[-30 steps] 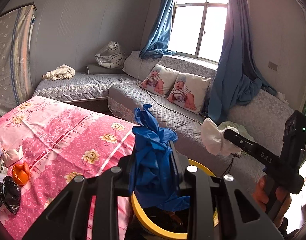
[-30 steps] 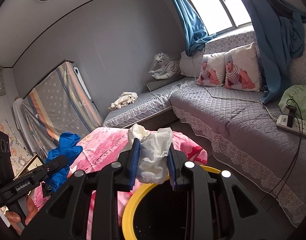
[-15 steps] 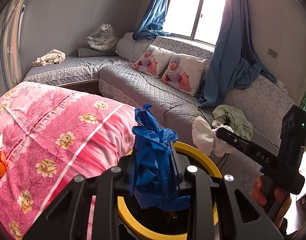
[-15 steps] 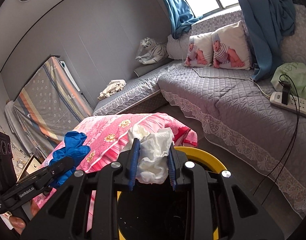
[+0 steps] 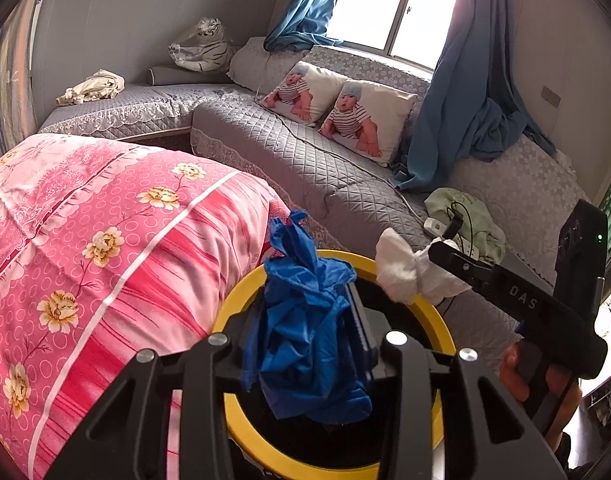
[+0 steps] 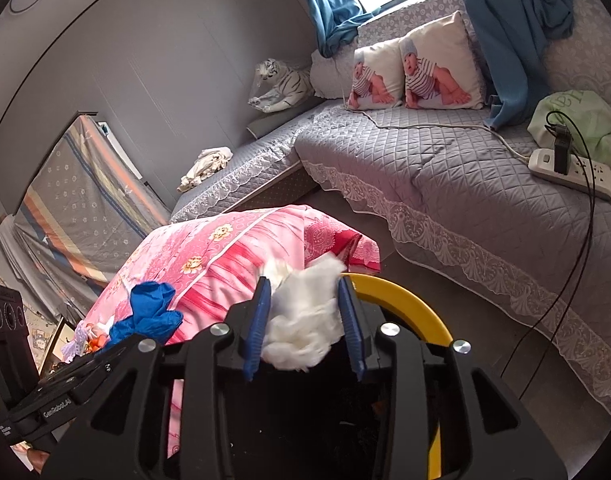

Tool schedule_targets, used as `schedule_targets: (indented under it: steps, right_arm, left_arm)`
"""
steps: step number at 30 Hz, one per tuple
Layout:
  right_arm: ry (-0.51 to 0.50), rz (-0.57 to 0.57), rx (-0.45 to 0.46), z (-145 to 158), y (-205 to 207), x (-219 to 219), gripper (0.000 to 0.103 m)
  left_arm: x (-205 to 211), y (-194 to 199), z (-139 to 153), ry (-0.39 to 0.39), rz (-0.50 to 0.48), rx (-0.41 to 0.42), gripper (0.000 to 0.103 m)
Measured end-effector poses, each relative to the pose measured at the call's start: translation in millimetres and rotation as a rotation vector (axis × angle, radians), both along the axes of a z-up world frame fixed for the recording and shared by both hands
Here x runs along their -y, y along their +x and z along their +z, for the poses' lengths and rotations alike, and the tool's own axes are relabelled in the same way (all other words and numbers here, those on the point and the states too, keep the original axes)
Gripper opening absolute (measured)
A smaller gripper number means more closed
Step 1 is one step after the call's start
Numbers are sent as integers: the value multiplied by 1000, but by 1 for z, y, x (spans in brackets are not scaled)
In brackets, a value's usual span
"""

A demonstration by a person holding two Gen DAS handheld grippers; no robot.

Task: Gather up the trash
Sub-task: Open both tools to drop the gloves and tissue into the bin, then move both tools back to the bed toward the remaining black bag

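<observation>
Jaws just opening around one blue glove (image 5: pixel 305 320), one white tissue (image 6: pixel 301 316), over one yellow-rimmed bin (image 5: pixel 433 312).

crumpled blue glove (image 5: pixel 305 320) looks thin, rubbery; white tissue (image 6: pixel 305 320) soft, papery; bin rim (image 5: pixel 437 320) smooth yellow plastic; sofa cover (image 6: pixel 445 168) quilted grey cloth, faintly sheeny.

A grey quilted sofa (image 6: pixel 445 184) with a lace hem ran along two walls. On it lay two baby-print cushions (image 6: pixel 417 72), a plush white tiger (image 6: pixel 283 86), a crumpled cream cloth (image 6: pixel 205 162), a green bag (image 6: pixel 581 124) and a white power strip (image 6: pixel 571 168) with its cord trailing across the seat. Nearer, a pink flowered cover (image 5: pixel 97 240) was draped over a raised surface. A yellow-rimmed bin (image 6: pixel 409 300) stood on the dark floor (image 6: pixel 517 364).
</observation>
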State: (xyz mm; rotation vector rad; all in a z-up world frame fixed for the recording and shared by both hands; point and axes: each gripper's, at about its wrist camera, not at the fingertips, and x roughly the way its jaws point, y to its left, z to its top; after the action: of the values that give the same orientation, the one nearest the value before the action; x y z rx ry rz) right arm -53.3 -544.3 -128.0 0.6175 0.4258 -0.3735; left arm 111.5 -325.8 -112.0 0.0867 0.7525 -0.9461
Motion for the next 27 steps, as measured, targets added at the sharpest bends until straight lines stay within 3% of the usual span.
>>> schedule_targets:
  steps: [3,15,19,22,27]
  right_arm:
    - [10,-16,4,-2,-2,4,47]
    - [8,-7,43,10,-4,4,48]
    - [-18,48,68,23,6,-10,48]
    - [-42,95,89,35,19,-25,55]
    - [-77,183,117,55,46,-55,57]
  left_arm:
    - [-6,4,-1,-15,26,-14,60]
    - [-48,23,21,-58,144,22,64]
    - [-73,28,39,-78,205,74,64]
    - [-96,30,54,-96,255,111,70]
    - [-141,38,75,-110,354,167,75]
